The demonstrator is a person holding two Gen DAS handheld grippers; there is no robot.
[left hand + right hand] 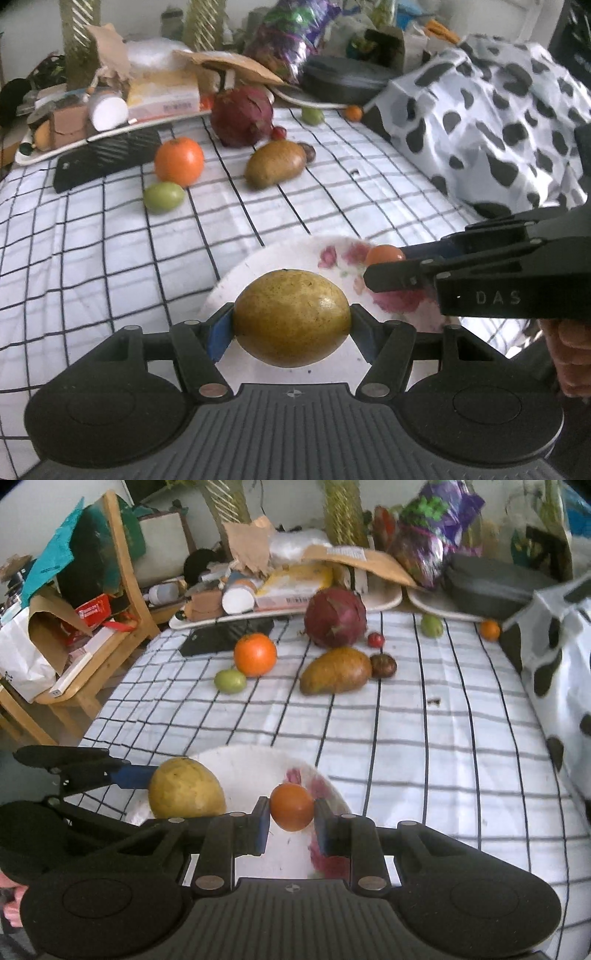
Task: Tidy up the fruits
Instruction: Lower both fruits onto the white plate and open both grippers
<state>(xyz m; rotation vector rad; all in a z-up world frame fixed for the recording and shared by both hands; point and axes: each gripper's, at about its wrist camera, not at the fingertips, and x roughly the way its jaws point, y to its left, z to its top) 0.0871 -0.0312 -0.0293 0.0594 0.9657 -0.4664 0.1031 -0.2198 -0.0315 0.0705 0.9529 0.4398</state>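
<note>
My left gripper (291, 321) is shut on a yellow-green mango (291, 317) and holds it over the near rim of a white floral plate (280, 254). My right gripper (291, 808) is shut on a small orange fruit (291, 806) over the same plate (251, 768). The right gripper also shows in the left wrist view (384, 266), and the mango shows in the right wrist view (186, 794). On the checked cloth farther back lie an orange (179, 160), a green fruit (163, 196), a brown mango (275, 163) and a dragon fruit (242, 115).
A small red fruit (376, 639), a dark round fruit (383, 664), a green fruit (432, 626) and a small orange (490, 630) lie at the back. Cluttered trays (369, 603) and a black case (495, 587) line the far edge. A spotted cloth (491, 122) lies right. A wooden chair (122, 590) stands left.
</note>
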